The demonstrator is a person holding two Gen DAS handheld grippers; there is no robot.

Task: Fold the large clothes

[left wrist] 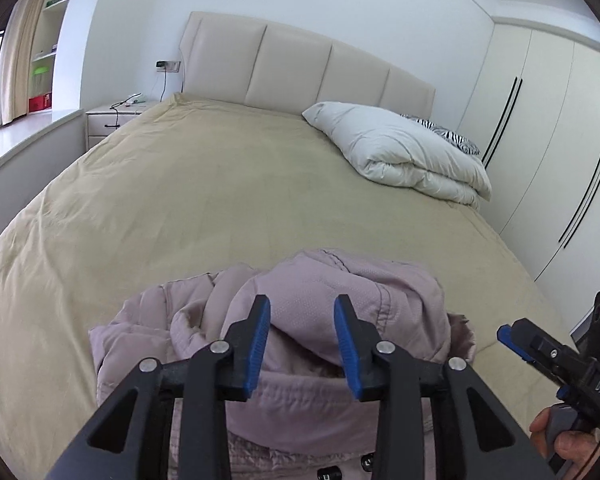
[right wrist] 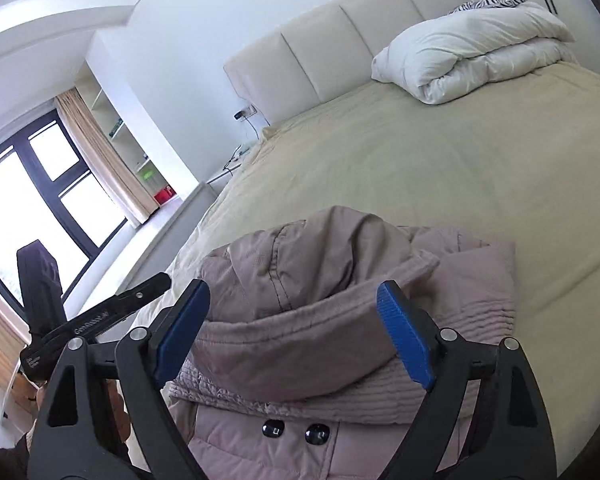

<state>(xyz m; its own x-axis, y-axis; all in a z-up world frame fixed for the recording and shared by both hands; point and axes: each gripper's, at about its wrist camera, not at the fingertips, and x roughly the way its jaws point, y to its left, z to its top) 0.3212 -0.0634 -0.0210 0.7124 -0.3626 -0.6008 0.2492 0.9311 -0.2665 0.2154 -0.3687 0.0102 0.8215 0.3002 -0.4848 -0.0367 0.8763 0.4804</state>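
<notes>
A mauve padded coat point(left wrist: 324, 320) with a hood lies bunched at the near edge of the bed; it also shows in the right wrist view point(right wrist: 340, 312), with two dark snap buttons point(right wrist: 294, 432) near the bottom. My left gripper point(left wrist: 302, 312) is open and empty, hovering just above the hood. My right gripper point(right wrist: 292, 300) is open wide and empty, over the coat's collar. The right gripper also shows at the right edge of the left wrist view point(left wrist: 540, 348), held in a hand. The left gripper shows at the left of the right wrist view point(right wrist: 100, 312).
The bed point(left wrist: 188, 200) has a tan cover and a cream padded headboard point(left wrist: 300, 68). A folded white duvet point(left wrist: 404, 152) and a zebra pillow point(left wrist: 440, 132) lie at the far right. A nightstand point(left wrist: 112, 120) stands left, a white wardrobe point(left wrist: 548, 140) right, a window point(right wrist: 28, 200) beyond.
</notes>
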